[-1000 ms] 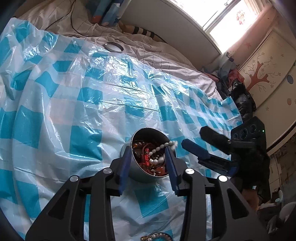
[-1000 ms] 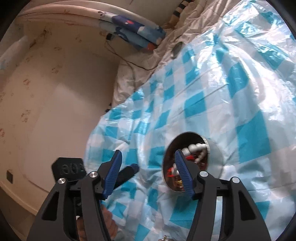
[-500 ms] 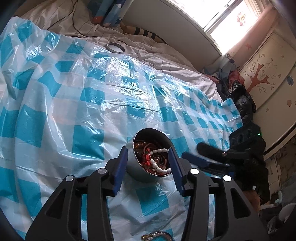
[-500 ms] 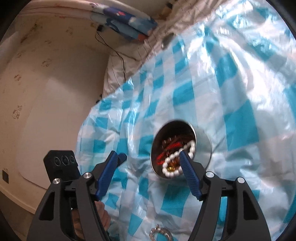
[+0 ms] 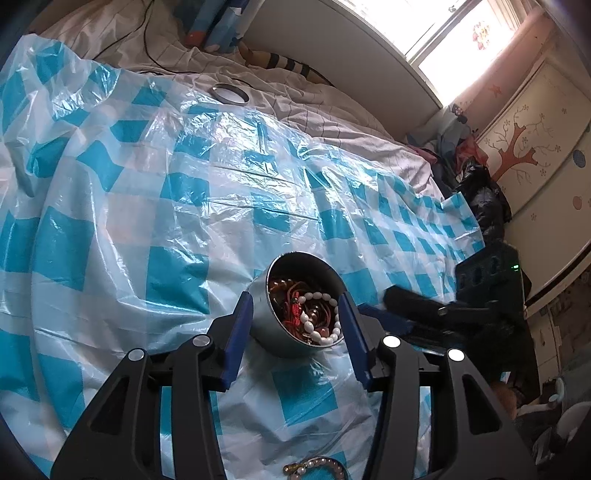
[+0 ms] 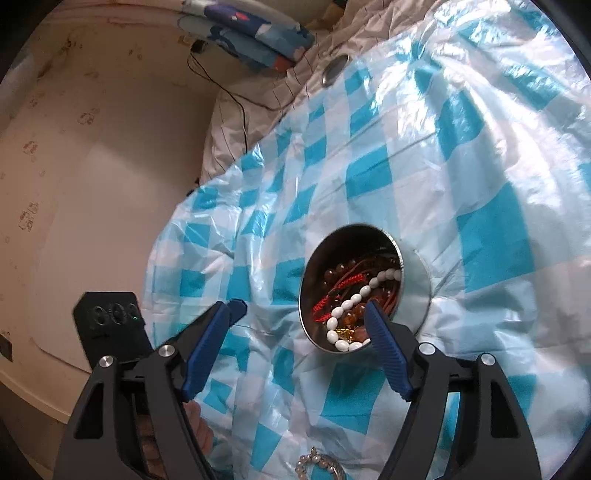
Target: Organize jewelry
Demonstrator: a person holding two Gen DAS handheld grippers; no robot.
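A round metal tin [image 5: 291,334] stands on the blue-checked plastic sheet [image 5: 110,206]. It holds a white bead bracelet [image 5: 321,321], red cord and brown beads. My left gripper [image 5: 295,317] is open, its fingers either side of the tin, apart from it. My right gripper [image 6: 299,321] is open and empty; its right finger [image 6: 384,347] is in front of the tin's [image 6: 351,288] near rim. The white bracelet [image 6: 354,302] lies inside the tin. A pearly bracelet [image 5: 317,467] lies on the sheet near the bottom edge, also in the right wrist view [image 6: 317,465].
The tin's lid [image 5: 229,93] lies on the bedsheet beyond the plastic, also in the right wrist view [image 6: 334,70]. Folded blue cloth [image 6: 255,33] and a black cable [image 6: 236,99] are by the headboard. A bed edge and dark clothes [image 5: 476,199] are at the right.
The white bracelet hung over the tin's rim near my right gripper and now lies inside the tin. Both grippers have drawn back a little from the tin.
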